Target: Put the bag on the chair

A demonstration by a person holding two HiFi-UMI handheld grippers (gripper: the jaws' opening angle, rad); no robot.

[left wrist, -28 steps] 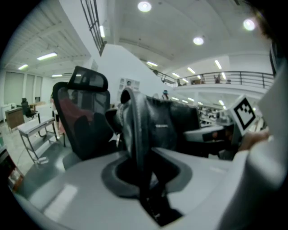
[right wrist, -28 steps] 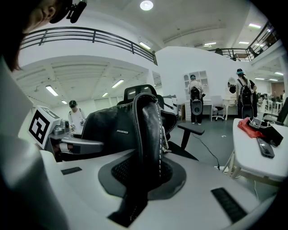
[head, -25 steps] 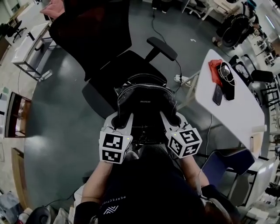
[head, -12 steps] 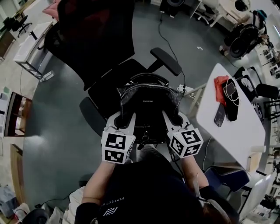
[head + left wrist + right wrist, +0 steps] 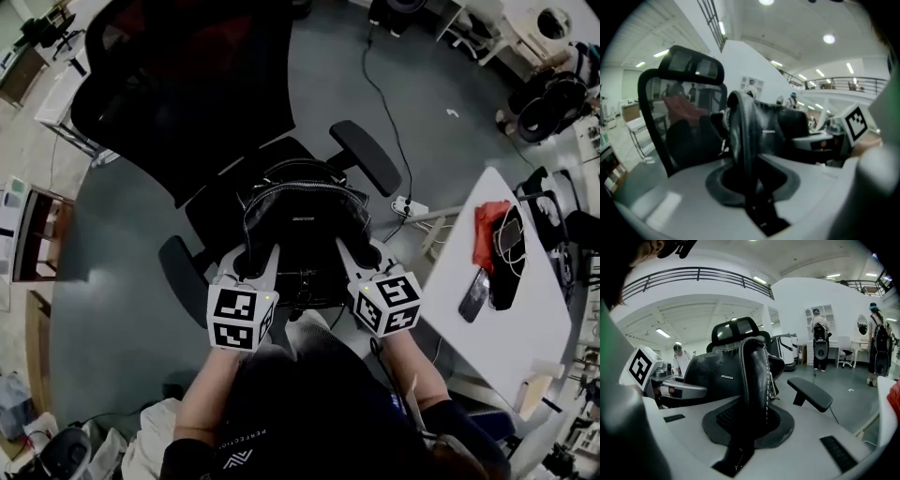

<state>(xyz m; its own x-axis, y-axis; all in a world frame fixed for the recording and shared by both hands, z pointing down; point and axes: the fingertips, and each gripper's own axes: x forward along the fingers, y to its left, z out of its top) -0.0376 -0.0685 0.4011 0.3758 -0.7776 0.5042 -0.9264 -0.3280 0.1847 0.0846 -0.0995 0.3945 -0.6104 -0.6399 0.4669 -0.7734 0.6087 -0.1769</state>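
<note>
Gripping the black leather bag [image 5: 302, 225] from both sides, the left tool [image 5: 251, 264] pinches its edge at 8 o'clock and the right tool [image 5: 362, 255] pinches its edge at 4 o'clock. Bag stands upright over the front of the office chair [image 5: 187, 103] seat; contact with the seat cannot be confirmed. Backrest lies at 11 o'clock, armrest [image 5: 367, 157] at 2 o'clock. White tabletop [image 5: 534, 328] at 3 o'clock carries a red cloth [image 5: 487, 234].
</note>
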